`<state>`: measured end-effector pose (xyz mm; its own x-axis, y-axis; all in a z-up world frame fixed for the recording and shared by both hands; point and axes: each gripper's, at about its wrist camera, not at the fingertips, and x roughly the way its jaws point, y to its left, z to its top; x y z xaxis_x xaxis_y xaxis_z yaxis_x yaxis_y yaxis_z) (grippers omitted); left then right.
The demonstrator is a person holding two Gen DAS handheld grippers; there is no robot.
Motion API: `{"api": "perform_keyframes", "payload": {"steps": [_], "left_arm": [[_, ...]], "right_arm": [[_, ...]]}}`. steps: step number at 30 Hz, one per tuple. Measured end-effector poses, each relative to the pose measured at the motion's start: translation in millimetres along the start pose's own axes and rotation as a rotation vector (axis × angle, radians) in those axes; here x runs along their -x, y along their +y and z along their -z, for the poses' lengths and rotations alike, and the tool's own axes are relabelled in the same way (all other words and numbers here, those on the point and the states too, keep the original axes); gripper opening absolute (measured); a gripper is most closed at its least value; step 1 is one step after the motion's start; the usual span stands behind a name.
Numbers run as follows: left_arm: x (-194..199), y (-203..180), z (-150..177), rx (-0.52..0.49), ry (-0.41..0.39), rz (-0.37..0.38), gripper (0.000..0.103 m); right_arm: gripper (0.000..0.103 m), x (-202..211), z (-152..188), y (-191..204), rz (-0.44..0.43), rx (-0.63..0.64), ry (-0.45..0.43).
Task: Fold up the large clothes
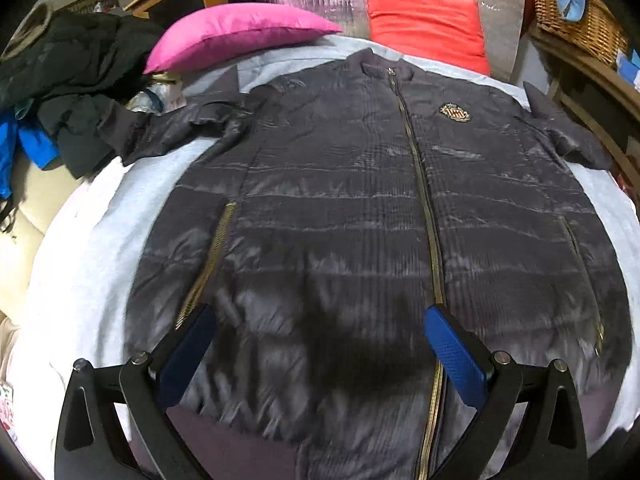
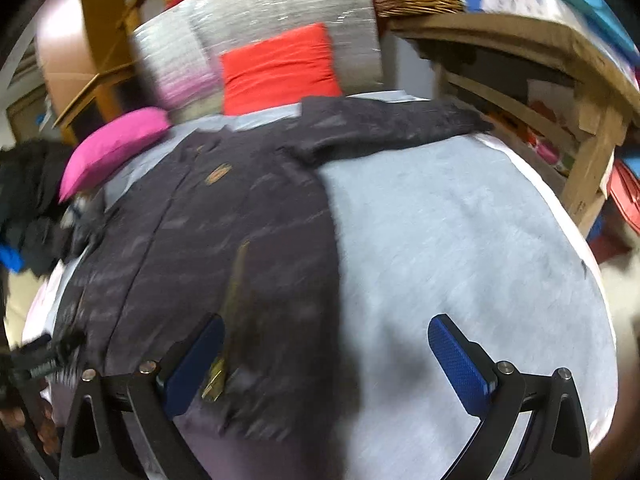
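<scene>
A bed under a pale blue sheet [image 1: 88, 216], a pink pillow [image 1: 236, 34] and a red pillow [image 1: 428, 26] at its head edge. The dark quilted jacket [image 1: 340, 208] lies flat, zipped, across the middle. My left gripper [image 1: 320, 340] hangs wide open above the jacket's hem; my right gripper [image 2: 326, 354], equally spread, straddles the jacket's side edge, holding nothing.
</scene>
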<state>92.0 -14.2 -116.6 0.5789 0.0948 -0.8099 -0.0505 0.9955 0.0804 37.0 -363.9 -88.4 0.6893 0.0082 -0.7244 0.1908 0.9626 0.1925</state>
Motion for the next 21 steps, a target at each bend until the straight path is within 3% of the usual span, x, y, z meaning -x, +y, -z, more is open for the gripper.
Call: {"api": "perform_keyframes", "payload": {"steps": [5, 9, 11, 14, 17, 21], "left_arm": [[-26.8, -7.2, -14.1, -0.001, 0.012, -0.011, 0.103], [-55.4, -2.6, -9.1, 0.017, 0.054, 0.012, 0.103], [-56.6, 3.0, -2.9, 0.046, 0.007, 0.046, 0.103], [-54.5, 5.7, 5.9, 0.038, -0.05, 0.064, 0.103], [-54.2, 6.9, 7.7, 0.046, -0.056, 0.075, 0.103], [-52.2, 4.2, 12.4, 0.045, -0.085, 0.069, 0.103]], "right_arm": [[0.103, -36.6, -58.4, -66.3, -0.136, -0.224, -0.003], [0.103, -73.8, -104.6, -126.2, -0.295, -0.475, -0.053], [0.103, -96.0, -123.7, -153.1, -0.344, -0.581, -0.07], [0.102, -130.6, -147.7, -182.2, -0.348, -0.698, -0.079], [0.096, -165.9, -166.3, -209.4, -0.331, -0.811, -0.08], [0.089, -195.1, -186.0, -221.7, -0.307, -0.862, -0.086]]}}
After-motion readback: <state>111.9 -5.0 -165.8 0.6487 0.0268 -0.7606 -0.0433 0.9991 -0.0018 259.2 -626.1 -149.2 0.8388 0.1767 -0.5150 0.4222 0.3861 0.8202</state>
